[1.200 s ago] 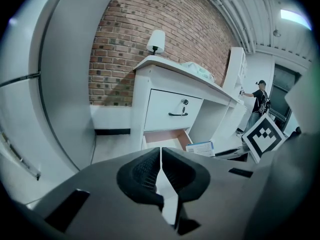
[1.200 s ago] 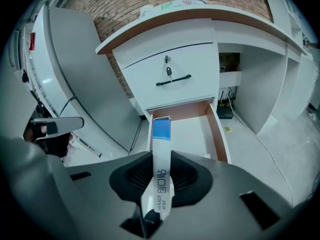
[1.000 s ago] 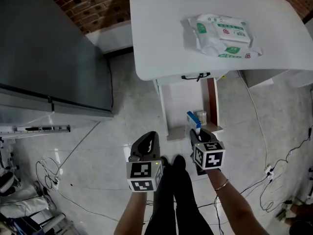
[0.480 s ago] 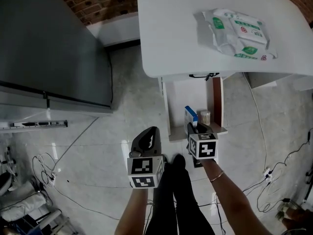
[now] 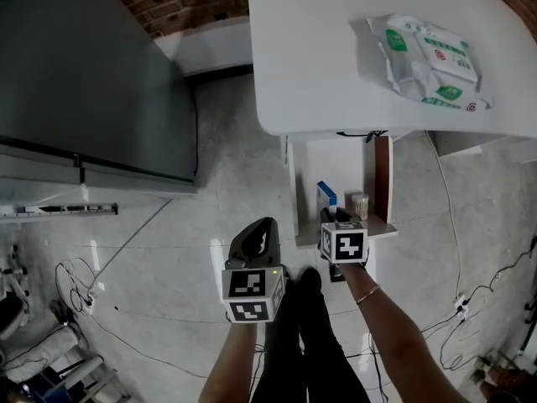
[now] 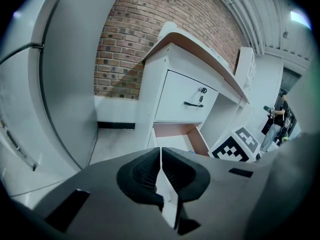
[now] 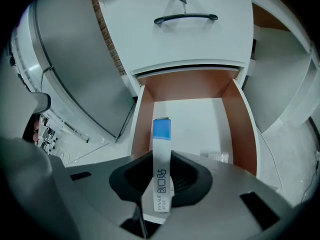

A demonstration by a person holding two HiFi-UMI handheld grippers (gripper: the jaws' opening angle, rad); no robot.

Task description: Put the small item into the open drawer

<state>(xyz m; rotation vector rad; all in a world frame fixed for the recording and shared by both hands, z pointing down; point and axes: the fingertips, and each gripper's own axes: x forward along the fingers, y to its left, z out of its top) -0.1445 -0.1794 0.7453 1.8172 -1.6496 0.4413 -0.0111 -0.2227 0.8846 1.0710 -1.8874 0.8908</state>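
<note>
the right gripper (image 7: 161, 180) pinches a slim blue-and-white box (image 7: 161, 149) by its two broad faces. the box's long axis runs straight out along the jaws, blue end leading. directly ahead of and below that blue end lies the open drawer (image 7: 239, 126), its white floor bare in the middle, with a small clear tub (image 7: 217, 157) near its front right corner. the box looks to be above the drawer, not yet in it. the left gripper (image 6: 161, 165), jaws pressed together on nothing, hangs off to the left over the floor, so the right hand is the nearer.
</note>
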